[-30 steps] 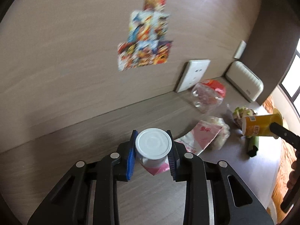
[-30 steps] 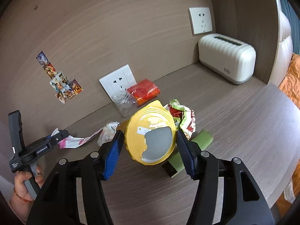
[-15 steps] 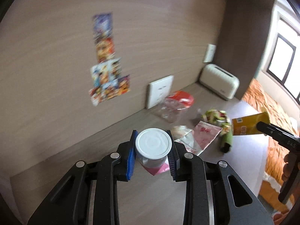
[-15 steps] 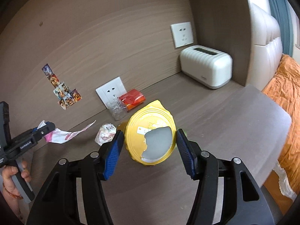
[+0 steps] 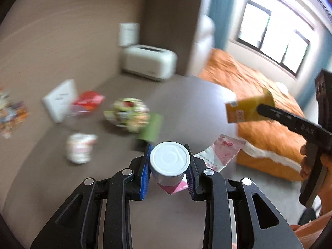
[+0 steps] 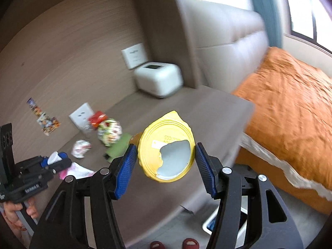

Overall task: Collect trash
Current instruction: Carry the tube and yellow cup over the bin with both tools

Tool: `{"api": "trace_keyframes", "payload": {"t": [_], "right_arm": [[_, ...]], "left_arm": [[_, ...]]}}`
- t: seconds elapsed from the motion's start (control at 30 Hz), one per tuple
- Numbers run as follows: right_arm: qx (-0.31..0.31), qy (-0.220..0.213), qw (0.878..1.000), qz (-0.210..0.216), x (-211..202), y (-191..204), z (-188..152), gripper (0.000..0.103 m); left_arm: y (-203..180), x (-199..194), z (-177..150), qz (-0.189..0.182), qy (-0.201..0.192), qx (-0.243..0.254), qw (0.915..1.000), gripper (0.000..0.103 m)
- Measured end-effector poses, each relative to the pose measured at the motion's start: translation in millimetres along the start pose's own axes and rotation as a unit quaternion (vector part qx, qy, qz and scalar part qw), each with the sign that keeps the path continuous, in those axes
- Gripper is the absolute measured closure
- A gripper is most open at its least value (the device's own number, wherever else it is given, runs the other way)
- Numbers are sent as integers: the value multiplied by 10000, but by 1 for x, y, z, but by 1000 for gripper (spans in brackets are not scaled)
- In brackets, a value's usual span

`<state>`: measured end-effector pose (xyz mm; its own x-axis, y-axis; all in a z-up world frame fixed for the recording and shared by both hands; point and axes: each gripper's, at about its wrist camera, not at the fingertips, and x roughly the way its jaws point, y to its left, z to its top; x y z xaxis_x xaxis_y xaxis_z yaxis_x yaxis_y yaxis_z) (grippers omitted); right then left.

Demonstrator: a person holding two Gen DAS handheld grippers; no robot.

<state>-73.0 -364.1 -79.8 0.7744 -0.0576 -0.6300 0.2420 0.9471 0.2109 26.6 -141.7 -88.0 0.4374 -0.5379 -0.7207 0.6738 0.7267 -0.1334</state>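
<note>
the left gripper point(image 5: 169, 166) is closed on a small white-lidded plastic cup point(image 5: 169, 159), with a pink and clear plastic wrapper point(image 5: 222, 151) caught against the cup and trailing out past the pads. the right gripper point(image 6: 166, 164) pinches a yellow paper drink cup with a torn foil lid point(image 6: 167, 148), its blue pads pressed to the cup's sides. both loads hang in the air off the brown wooden desk point(image 6: 207, 112), so two or three pieces look collected but not yet dropped anywhere. a white-rimmed container point(image 6: 209, 224) shows below the desk's near edge; whether it is the bin i cannot tell. left on the desk, going back toward the white toaster-shaped appliance point(image 6: 158, 78): a crumpled white and red wrapper point(image 6: 81, 148), a flat green packet point(image 6: 118, 147), a crumpled green and white snack bag point(image 6: 110, 131), then a clear bag with a red packet point(image 6: 97, 117).
</note>
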Motion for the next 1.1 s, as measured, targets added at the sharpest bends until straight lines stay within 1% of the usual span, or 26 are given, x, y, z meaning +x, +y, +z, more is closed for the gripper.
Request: {"api": "trace_keyframes", "payload": {"t": [0.03,0.07,0.13,0.17,0.23,0.33,0.37,0.43,0.57,0.63,0.67,0.83,0.9,0.97,1.1], "right_arm": [[68,-2,9999,-86,-5,-9,-3,44],[152,-3,9997,-199,-10,-19,-8,44],[300,9,9988,-389,-19,-37,-17,44],[417,14,9977,-532,-26,-50,-24,44],[589,41,9957,-718,-33,-68,-34,44],[803,91,9922,-953,-39,-91,-48,44],[911,128,9901,-1058,-41,-103,-56,44],[1037,222,9871,-1198,-39,-118,-69,44],[1272,483,9816,-1343,-25,-146,-94,44],[1382,636,9783,-1410,-13,-159,-108,44],[1428,718,9765,-1443,-6,-167,-116,44],[1714,1107,9650,-1647,38,-205,-160,44],[1799,1228,9615,-1674,53,-216,-174,44],[1892,1451,9561,-1703,77,-232,-197,44],[1982,1769,9492,-1686,110,-252,-231,44]], "left_arm": [[-10,7,-1,-105,59,89,9999,74],[-29,18,-1,-301,175,257,9991,74],[-49,32,-4,-507,301,444,9973,74],[-68,43,-6,-687,410,619,9949,74],[-91,54,-11,-832,520,840,9916,74],[-130,78,-21,-1046,733,1234,9841,74],[-146,90,-26,-1135,839,1370,9805,74],[-162,106,-34,-1221,980,1488,9764,74],[-198,157,-57,-1448,1334,1666,9662,74],[-206,178,-67,-1482,1512,1643,9634,74],[-214,196,-77,-1446,1626,1673,9616,74],[-233,250,-118,-1361,2013,1754,9540,74],[-240,276,-139,-1329,2168,1813,9500,74],[-244,299,-156,-1288,2284,1867,9468,74],[-249,350,-186,-1209,2544,1818,9421,74]]}}
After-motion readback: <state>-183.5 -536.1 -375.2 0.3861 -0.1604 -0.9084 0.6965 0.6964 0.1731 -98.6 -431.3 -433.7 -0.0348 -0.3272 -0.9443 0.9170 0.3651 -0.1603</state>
